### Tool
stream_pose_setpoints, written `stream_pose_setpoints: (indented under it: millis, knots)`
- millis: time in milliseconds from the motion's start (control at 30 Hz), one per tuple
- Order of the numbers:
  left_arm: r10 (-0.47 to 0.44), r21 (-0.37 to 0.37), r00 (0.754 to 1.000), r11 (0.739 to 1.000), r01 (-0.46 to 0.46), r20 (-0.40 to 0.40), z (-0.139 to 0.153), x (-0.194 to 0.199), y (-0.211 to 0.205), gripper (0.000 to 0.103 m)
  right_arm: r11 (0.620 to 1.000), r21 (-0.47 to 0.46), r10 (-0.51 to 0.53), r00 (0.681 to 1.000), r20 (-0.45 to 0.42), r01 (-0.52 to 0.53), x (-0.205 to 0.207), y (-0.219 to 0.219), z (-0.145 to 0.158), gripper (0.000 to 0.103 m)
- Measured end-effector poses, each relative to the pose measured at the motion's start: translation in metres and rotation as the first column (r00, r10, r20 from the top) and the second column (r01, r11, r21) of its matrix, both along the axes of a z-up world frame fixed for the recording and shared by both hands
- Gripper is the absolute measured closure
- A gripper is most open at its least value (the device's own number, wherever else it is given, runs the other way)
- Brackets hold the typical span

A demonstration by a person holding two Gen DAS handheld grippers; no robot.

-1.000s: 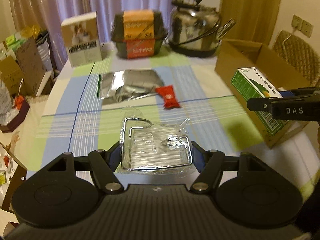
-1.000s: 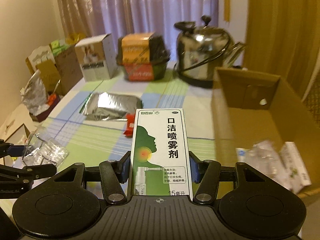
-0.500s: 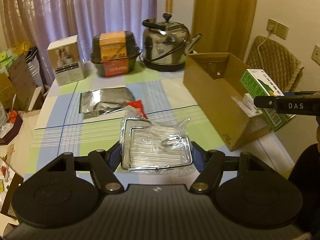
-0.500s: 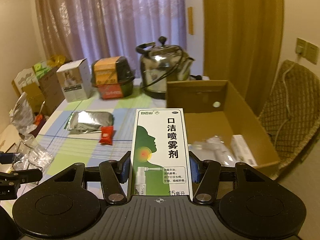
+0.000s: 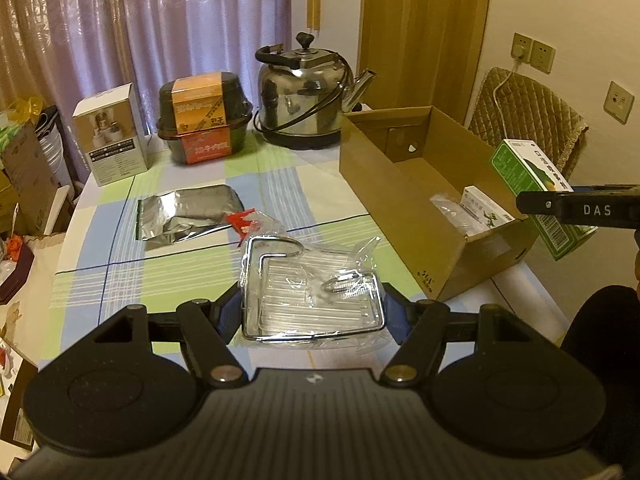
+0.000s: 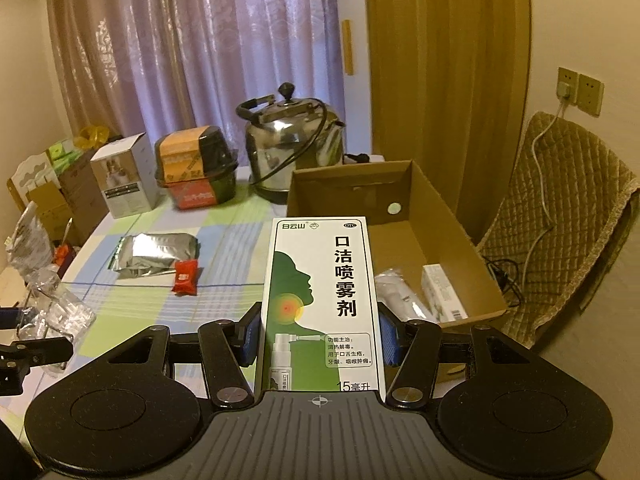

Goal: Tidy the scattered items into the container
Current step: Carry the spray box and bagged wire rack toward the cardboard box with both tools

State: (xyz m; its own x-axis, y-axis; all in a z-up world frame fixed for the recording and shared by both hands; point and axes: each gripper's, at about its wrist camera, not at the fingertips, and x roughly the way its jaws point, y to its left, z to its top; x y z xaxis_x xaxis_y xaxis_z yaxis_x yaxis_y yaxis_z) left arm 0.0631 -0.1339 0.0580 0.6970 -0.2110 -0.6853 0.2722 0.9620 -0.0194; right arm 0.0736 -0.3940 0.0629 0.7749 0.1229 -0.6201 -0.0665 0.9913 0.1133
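While both of my tools are loaded, I hold them above the desk [image 5: 280, 184] near the cardboard box [image 6: 452, 240], which I take to be the container. My left tool [image 5: 313, 312] is clenched on a wire rack in a clear plastic bag [image 5: 312, 292], gripped by its two side edges so it lies flat and the loose wrapping does not slip; it hangs over the near part of the checked cloth, left of the box. My right tool [image 6: 320, 340] is clamped on the green and white spray carton [image 6: 322, 300], pinched across its narrow sides near the bottom so the printed face points up and the long end leads toward the box. From the left view that carton [image 5: 536, 188] sits at the near right corner of the box, at about the height of its rim. Inside the box lie a small white carton [image 6: 442, 292] and a clear packet [image 6: 400, 300], so I judge the tidying well started. A silver foil pouch [image 6: 154, 254] and a red sachet [image 6: 185, 276], lying close together, wait on the desk further left. The kettle [image 5: 308, 92] at the far edge looks like no part of the job.
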Motion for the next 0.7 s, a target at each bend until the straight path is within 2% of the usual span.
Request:
stream_pose_setpoints:
  millis: [333,700]
  knots:
    - [-0.06,-0.02,0.998,0.998,0.06,-0.002,0.001,0.015,-0.03,0.038,0.999,0.011,-0.052,0.999,0.006,0.052,0.006,-0.023,0.002,0.045]
    - [-0.2,-0.055,0.979,0.978,0.201,0.028,0.014,0.052,-0.099,0.037,0.994,0.015,-0.112,0.994,0.011,0.112,0.019,-0.063,0.001,0.045]
